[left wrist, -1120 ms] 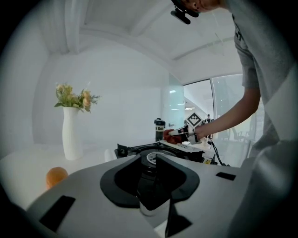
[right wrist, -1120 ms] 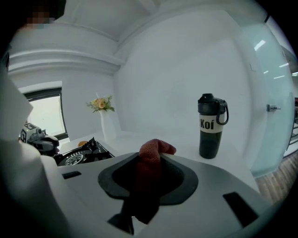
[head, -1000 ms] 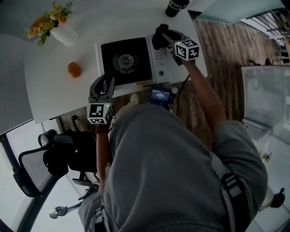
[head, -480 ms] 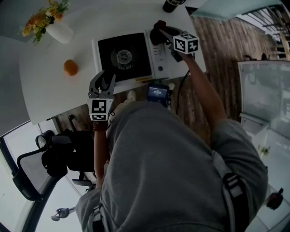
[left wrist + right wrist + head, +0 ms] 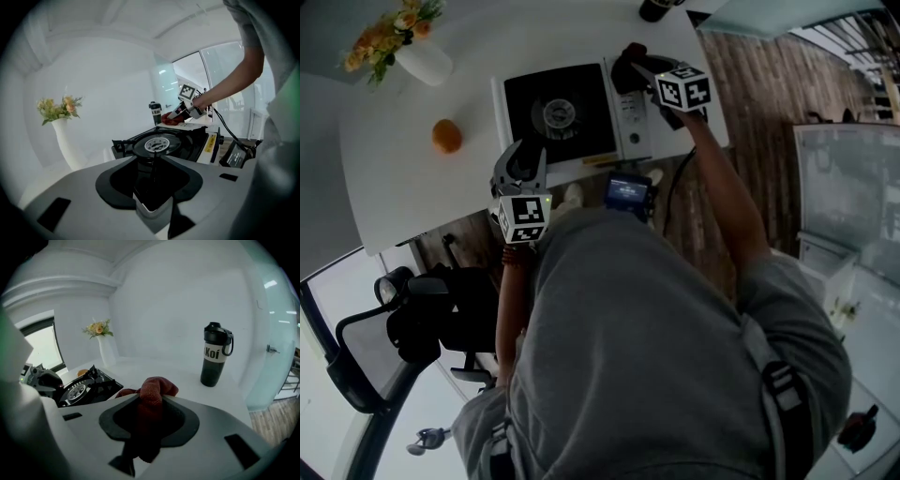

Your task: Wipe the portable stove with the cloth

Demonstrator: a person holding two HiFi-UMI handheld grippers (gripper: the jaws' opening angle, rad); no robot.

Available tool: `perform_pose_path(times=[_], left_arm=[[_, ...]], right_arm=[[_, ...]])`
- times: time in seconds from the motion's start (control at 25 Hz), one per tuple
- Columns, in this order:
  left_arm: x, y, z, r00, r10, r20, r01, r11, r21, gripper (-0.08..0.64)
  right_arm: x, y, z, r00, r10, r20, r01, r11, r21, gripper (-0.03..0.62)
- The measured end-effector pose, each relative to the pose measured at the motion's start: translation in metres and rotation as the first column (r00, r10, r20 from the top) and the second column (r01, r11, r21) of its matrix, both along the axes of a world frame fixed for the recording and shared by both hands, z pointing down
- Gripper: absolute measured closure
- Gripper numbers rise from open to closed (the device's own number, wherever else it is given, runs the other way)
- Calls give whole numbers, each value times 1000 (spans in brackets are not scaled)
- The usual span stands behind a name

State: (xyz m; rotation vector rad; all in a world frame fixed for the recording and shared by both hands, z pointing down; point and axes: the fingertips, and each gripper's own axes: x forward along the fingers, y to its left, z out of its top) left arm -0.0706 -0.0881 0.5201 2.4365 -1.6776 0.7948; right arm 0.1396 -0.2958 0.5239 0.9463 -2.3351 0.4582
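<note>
Right: the right gripper [image 5: 149, 401] is clenched on the cloth [image 5: 157, 386], a bunched red rag that pokes out past the jaw tips.
Cloth's place: at the far end of the white side panel of the portable stove [image 5: 558, 117], right of the black burner top.
Left: the left gripper [image 5: 153, 159] is released; its jaws have just been opening, with nothing between them. It hovers at the stove's near edge.
Bottle [image 5: 214, 355]: dark, with a white band reading "Koi". It stands on the table [image 5: 412, 187] beyond the stove.
Stove label [image 5: 209, 142]: a yellow strip on the front edge, its print too small to read.
Screen box [image 5: 628, 192]: black with a lit display, its text unreadable.
Also on the table: an orange [image 5: 446, 137] and a white vase [image 5: 68, 143] of flowers.
</note>
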Motion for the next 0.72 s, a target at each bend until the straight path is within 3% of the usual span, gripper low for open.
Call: perform_pose_path(times=[0.12,0.36,0.72], left_arm=[[-2,1,0,1000,-4,-2,4,1000,-6,407],[-11,-1,-13,987,-40,-157,44,999,23,405],[-12,-3,-10,987,-46,-154,49,999,14,387]], right_arm=[[-3,6,-2,999,-17,-35,17,1000,21,479],[0,14,-1,1000,2,-6,-2,1000,12,477],[3,30,-3,1000,16,3,-17,1000,16,479]])
